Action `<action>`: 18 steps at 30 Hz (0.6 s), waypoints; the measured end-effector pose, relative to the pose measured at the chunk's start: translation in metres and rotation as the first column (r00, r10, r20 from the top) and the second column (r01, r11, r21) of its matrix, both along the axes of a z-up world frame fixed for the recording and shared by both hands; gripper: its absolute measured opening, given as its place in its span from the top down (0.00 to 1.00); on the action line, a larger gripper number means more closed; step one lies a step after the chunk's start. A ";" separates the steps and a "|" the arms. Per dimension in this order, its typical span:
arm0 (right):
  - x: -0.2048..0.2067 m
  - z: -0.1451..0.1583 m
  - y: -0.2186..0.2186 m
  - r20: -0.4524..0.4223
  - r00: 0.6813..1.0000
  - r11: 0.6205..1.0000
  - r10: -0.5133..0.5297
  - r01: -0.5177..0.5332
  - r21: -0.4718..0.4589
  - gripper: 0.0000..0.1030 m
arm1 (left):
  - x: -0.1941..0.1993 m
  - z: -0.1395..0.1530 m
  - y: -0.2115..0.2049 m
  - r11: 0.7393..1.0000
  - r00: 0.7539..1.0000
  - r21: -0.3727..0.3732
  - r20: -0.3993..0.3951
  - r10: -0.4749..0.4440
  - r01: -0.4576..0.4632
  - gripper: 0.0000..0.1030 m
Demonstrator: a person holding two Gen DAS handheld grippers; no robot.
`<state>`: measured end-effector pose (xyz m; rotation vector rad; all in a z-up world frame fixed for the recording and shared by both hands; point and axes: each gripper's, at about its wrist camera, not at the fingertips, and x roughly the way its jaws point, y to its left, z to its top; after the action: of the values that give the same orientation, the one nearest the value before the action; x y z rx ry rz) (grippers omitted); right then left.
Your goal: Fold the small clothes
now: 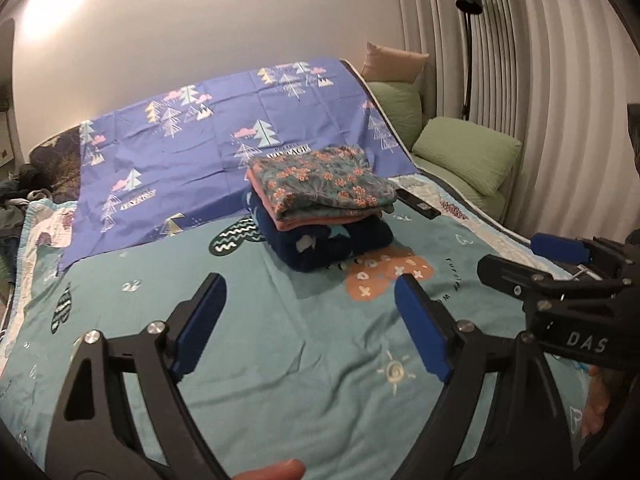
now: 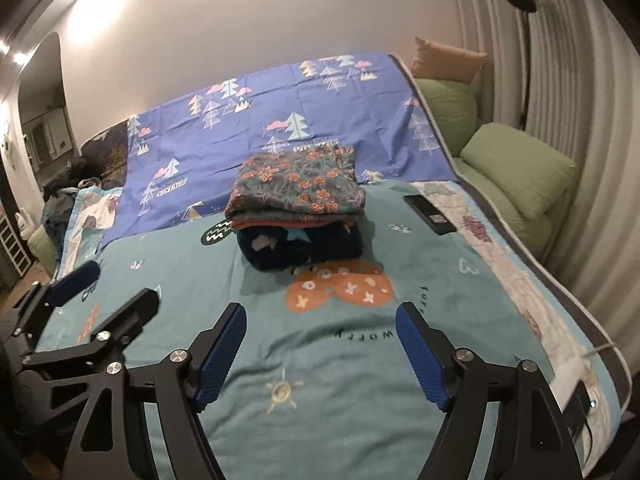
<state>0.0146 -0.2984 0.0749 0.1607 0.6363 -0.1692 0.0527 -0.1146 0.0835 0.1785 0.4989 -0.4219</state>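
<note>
From the left wrist view, the left hand-held gripper (image 1: 308,324) stands wide with nothing between its blue pads, hanging over the bare teal bedspread (image 1: 280,380) on the near side of the bed. The folded clothes (image 1: 320,192) sit in a stack further off, towards the middle of the bed: a floral piece (image 1: 324,180) on top of a dark navy bundle (image 1: 332,244). The top piece overhangs the bundle on the left and looks tilted, so a knock to the stack could slide it off and undo the fold. A black phone-like slab (image 1: 418,204) lies just right of the stack and could be swept along.

From the right wrist view, the right hand-held gripper (image 2: 320,356) is likewise wide and empty, near the bed's near edge, the left one (image 2: 120,284) beside it on the left. More unfolded clothing seems heaped at the far left (image 2: 68,196); reaching there across the stack risks dragging it.
</note>
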 end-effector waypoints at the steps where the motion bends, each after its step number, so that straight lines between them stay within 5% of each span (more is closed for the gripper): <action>1: -0.005 0.001 0.003 0.005 1.000 1.000 -0.008 0.008 -0.006 0.22 | -0.007 0.002 0.004 1.000 1.000 -0.003 0.005 0.004 -0.004 0.16; 18: -0.070 0.017 0.058 0.068 0.998 0.997 0.001 0.004 -0.073 0.20 | -0.060 0.008 0.058 0.997 0.998 -0.055 0.037 0.047 -0.045 0.11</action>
<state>-0.0558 -0.2406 0.0919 0.0963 0.5611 -0.1875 -0.0068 -0.0565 0.0915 0.1225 0.4523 -0.3855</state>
